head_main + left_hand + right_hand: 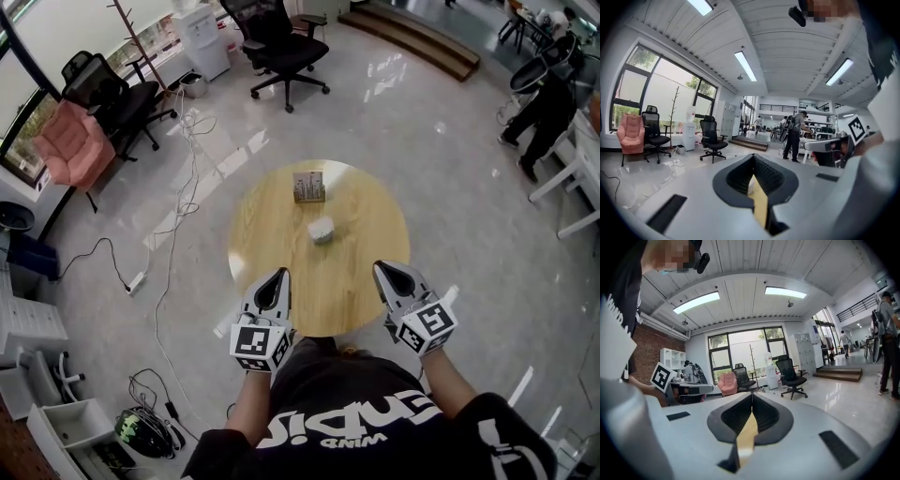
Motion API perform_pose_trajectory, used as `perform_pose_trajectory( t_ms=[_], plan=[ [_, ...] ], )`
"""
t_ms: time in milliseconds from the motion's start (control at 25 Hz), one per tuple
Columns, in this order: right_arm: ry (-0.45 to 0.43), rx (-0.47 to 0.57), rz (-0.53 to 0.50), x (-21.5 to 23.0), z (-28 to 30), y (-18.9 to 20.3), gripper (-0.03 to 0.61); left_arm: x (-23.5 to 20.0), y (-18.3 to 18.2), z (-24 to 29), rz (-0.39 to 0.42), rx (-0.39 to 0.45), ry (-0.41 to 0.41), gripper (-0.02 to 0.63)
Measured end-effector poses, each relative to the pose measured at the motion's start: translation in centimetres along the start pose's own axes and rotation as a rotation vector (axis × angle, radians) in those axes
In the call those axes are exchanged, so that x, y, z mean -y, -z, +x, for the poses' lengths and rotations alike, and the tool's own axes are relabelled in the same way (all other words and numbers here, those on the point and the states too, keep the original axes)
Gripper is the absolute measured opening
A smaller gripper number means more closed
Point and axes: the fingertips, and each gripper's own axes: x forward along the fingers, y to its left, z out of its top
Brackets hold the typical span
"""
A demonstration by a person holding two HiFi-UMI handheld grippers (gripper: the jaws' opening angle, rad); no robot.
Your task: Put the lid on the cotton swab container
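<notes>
Wooden bench (pixel 366 281): cotton swab container (pixel 308 187) at twelve o'clock, lid (pixel 322 230) near centre. Left claw (pixel 277 277) and right claw (pixel 385 272) are both closed tight and empty; arriving unopened could knock the lid away.

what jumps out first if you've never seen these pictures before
A round wooden table stands alone on the glossy floor. The cotton swab container sits near its far edge, and a small pale piece, likely the lid, lies apart from it toward the middle. The left tool and right tool hover at the near edge, both shut and empty.
</notes>
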Motion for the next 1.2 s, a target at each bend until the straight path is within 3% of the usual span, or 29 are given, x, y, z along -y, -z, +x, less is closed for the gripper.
perform_pose_trajectory(
  t_ms=[440,840,1200],
  plan=[
    [0.063,-0.009,0.004,0.8,3.3,-0.6,0.002,-2.9,-0.6,3.4,0.032,-0.012,0.076,0.009],
    [0.049,-0.009,-0.004,3.0,4.0,-1.5,0.002,-1.7,-0.1,6.1,0.036,-0.031,0.114,0.013],
    [0.025,0.003,-0.028,4.7,4.9,-2.7,0.002,-2.0,2.0,8.6,0.072,-0.082,0.114,0.204]
  ],
)
